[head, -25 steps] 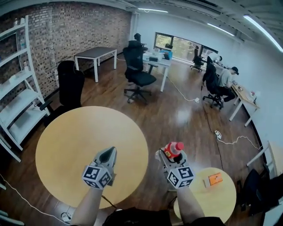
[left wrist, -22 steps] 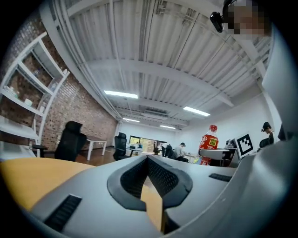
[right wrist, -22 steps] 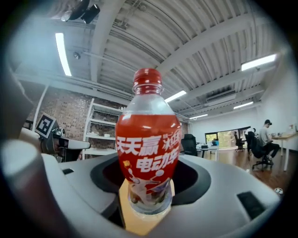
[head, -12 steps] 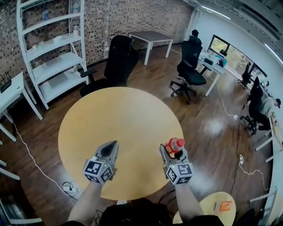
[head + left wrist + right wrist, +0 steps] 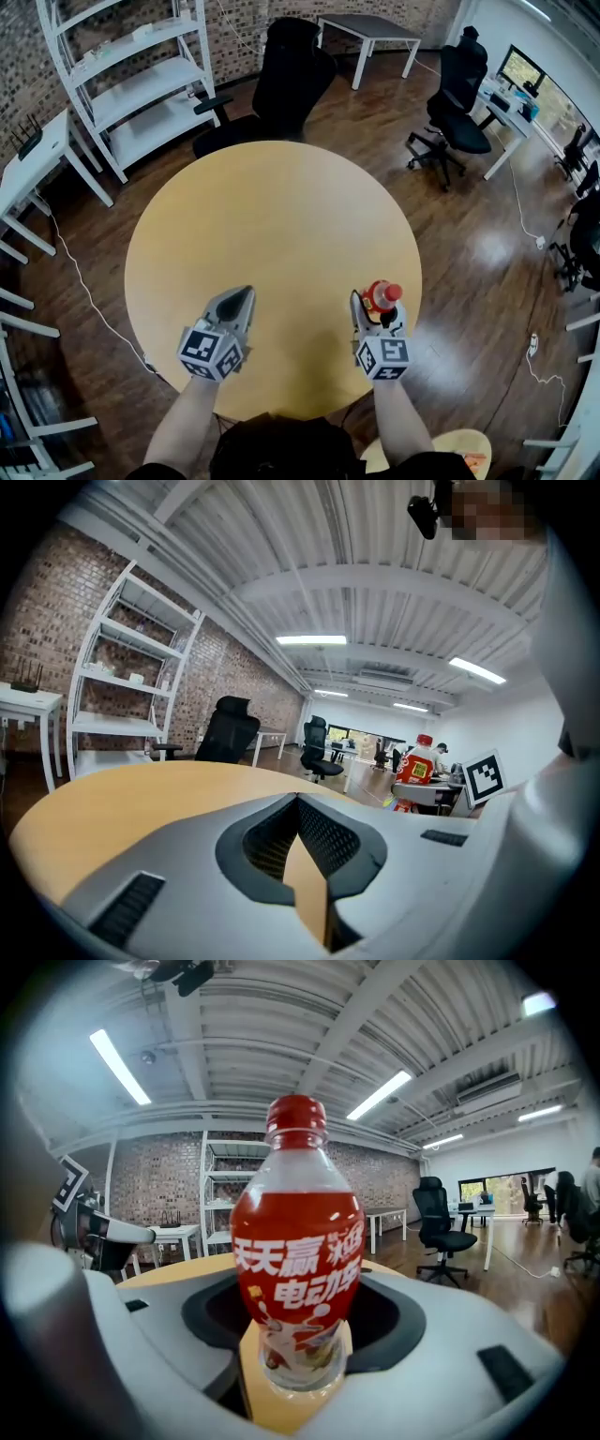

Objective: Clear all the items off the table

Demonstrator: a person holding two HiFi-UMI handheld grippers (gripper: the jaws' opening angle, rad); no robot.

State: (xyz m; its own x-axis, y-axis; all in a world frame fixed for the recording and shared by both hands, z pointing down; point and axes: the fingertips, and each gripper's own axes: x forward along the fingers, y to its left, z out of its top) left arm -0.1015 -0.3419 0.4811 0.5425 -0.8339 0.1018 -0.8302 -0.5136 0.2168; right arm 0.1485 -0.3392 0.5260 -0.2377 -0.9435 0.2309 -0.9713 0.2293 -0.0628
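A red-labelled drink bottle (image 5: 381, 298) with a red cap stands upright between the jaws of my right gripper (image 5: 378, 307), which is shut on it above the near right part of the round wooden table (image 5: 272, 244). In the right gripper view the bottle (image 5: 296, 1269) fills the middle, its clear base down between the jaws. My left gripper (image 5: 234, 302) hangs over the table's near left part, shut with nothing in it. The left gripper view looks across the table top (image 5: 122, 799) and shows the bottle (image 5: 414, 772) off to the right.
A black office chair (image 5: 281, 84) stands behind the table. White shelving (image 5: 131, 84) and a white side table (image 5: 37, 159) are at the left. Another office chair (image 5: 459, 103) stands at the far right. A small round table (image 5: 450, 448) edge shows near my right arm. A cable (image 5: 84, 291) runs on the floor.
The view has swung left, from over the floor and small round table to over the big table. Both grippers now hang above the table top, the right one holding the bottle throughout.
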